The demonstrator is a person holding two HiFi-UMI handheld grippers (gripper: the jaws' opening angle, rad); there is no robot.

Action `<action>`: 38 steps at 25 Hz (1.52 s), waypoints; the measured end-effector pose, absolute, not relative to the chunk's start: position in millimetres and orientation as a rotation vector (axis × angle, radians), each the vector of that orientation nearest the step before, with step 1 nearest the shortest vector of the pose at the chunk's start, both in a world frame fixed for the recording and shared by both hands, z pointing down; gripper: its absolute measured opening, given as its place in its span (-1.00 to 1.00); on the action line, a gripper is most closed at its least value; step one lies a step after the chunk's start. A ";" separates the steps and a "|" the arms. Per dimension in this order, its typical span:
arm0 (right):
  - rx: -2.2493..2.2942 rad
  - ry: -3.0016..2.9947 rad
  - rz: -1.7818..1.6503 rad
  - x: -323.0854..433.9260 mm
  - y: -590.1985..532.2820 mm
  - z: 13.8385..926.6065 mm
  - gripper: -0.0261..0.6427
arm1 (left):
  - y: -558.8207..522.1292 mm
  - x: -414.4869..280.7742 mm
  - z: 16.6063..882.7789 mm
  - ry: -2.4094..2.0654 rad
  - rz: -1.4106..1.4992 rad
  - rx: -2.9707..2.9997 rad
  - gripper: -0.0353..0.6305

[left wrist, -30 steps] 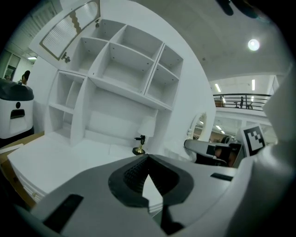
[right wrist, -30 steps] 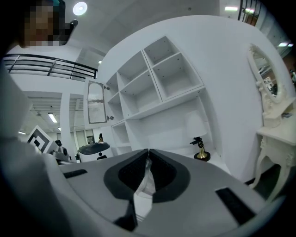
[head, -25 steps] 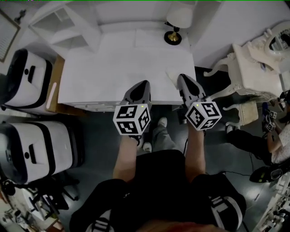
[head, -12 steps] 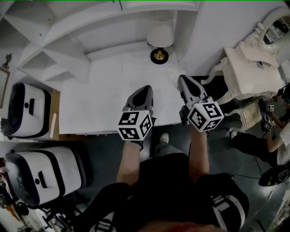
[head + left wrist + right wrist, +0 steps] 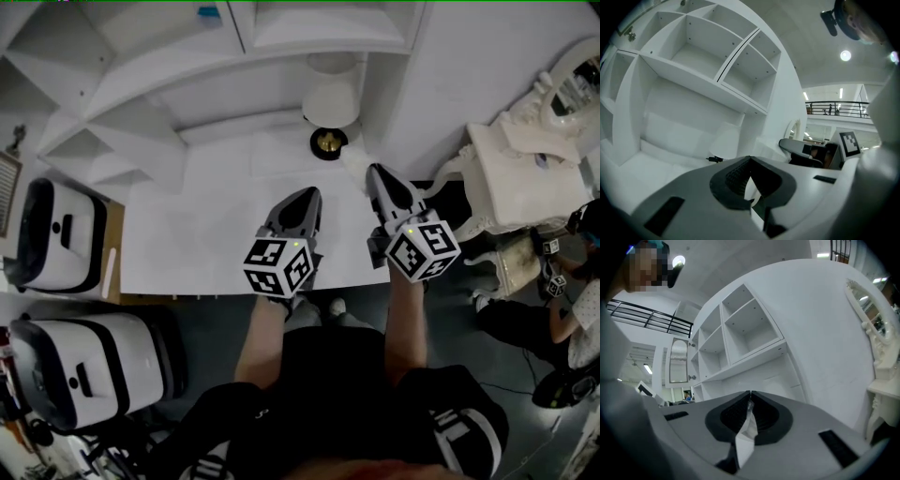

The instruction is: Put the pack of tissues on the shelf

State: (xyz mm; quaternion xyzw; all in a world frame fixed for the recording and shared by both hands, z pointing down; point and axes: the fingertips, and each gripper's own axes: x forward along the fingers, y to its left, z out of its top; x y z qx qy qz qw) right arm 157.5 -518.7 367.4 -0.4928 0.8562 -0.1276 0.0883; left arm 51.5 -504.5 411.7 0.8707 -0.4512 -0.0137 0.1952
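My right gripper [image 5: 375,169] is over the right end of the white desk [image 5: 206,225], pointing up at the shelf unit [image 5: 319,28]. In the right gripper view its jaws [image 5: 750,392] are shut on a thin crinkled white wrapper edge, the pack of tissues [image 5: 746,434]; the rest of the pack is hidden. The shelf [image 5: 740,333] rises ahead with empty compartments. My left gripper [image 5: 307,190] is beside it to the left, apart from it. Its jaws [image 5: 750,158] meet at the tip with nothing clearly held. Open shelf compartments [image 5: 717,79] stand above it.
A white lamp with a brass base [image 5: 328,103] stands at the back of the desk under the shelf. An ornate white table [image 5: 525,178] is at the right, with a seated person [image 5: 572,309] beyond it. Two white machines [image 5: 56,234] [image 5: 84,366] stand at the left.
Both grippers have gone forward and up over the desk toward the shelf. The head view has tilted up, so more of the shelf unit shows. Both grips look unchanged.
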 end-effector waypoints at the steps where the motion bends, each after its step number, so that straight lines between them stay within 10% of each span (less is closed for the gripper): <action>1: -1.470 2.539 -0.375 160.9 -523.1 362.5 -0.85 | -509.3 51.9 410.2 -1.261 -0.042 2.441 -0.86; 38: -1.444 2.563 0.409 82.3 -665.9 143.2 -0.85 | -653.7 -8.5 329.6 -1.440 -0.138 2.526 -0.86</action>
